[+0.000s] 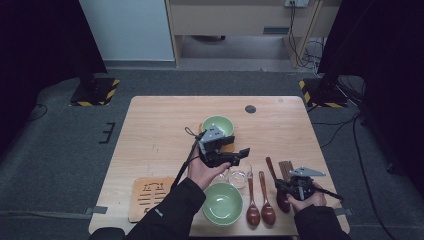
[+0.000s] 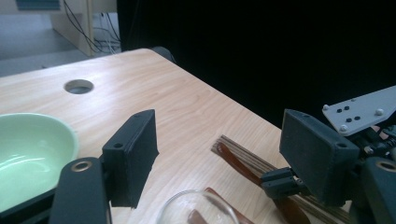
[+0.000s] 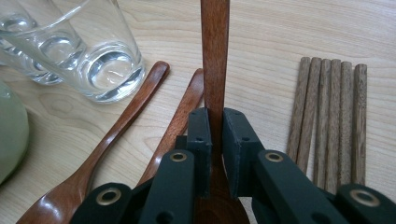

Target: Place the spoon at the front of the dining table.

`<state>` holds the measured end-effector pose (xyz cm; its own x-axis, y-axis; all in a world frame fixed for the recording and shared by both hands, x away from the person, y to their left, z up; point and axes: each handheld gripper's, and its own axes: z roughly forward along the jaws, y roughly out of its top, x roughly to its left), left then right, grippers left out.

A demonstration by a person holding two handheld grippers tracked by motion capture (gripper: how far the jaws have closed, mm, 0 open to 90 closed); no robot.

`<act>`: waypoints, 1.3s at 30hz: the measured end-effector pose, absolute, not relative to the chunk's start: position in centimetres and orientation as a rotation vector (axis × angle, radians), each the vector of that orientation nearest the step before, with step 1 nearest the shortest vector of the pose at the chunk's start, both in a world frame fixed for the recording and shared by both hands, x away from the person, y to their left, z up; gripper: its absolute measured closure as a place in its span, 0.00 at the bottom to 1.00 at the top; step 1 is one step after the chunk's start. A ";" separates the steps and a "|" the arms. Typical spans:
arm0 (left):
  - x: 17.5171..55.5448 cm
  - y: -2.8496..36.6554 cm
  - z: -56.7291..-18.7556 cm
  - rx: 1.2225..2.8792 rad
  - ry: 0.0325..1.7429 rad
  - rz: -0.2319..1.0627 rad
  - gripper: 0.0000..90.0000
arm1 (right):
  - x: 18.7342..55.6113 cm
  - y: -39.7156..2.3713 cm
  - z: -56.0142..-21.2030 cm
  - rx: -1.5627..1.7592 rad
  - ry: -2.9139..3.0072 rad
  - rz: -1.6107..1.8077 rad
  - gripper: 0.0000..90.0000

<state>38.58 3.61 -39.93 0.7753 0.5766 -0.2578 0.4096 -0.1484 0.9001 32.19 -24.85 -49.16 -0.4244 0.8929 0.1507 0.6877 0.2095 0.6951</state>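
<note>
The right claw (image 3: 215, 140) is clamping the handle of a wooden spoon (image 3: 215, 56) near the table's (image 1: 160, 125) near right edge, beside 2 other spoons (image 1: 260, 202) and the chopsticks (image 3: 329, 112). The left claw (image 2: 215, 154) is hanging wide, holding nothing, above the glass (image 2: 198, 210).

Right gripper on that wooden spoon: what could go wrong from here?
1. The right gripper pinches the wooden spoon by its narrow handle, so the spoon may pivot or slip once lifted.
2. Two more spoons lie right beside it; a swing could knock them.
3. The open left gripper hangs just above the glass and could tip it.
</note>
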 end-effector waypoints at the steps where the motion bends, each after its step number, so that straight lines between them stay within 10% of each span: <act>1: 38.7 3.3 -40.1 1.781 0.771 0.172 0.30 | 32.2 -24.9 -49.2 1.489 2.204 1.033 0.91; 39: 40.5 -3.7 -42.9 1.938 0.753 0.080 0.34 | 32.0 -24.9 -48.8 1.455 2.202 1.060 0.91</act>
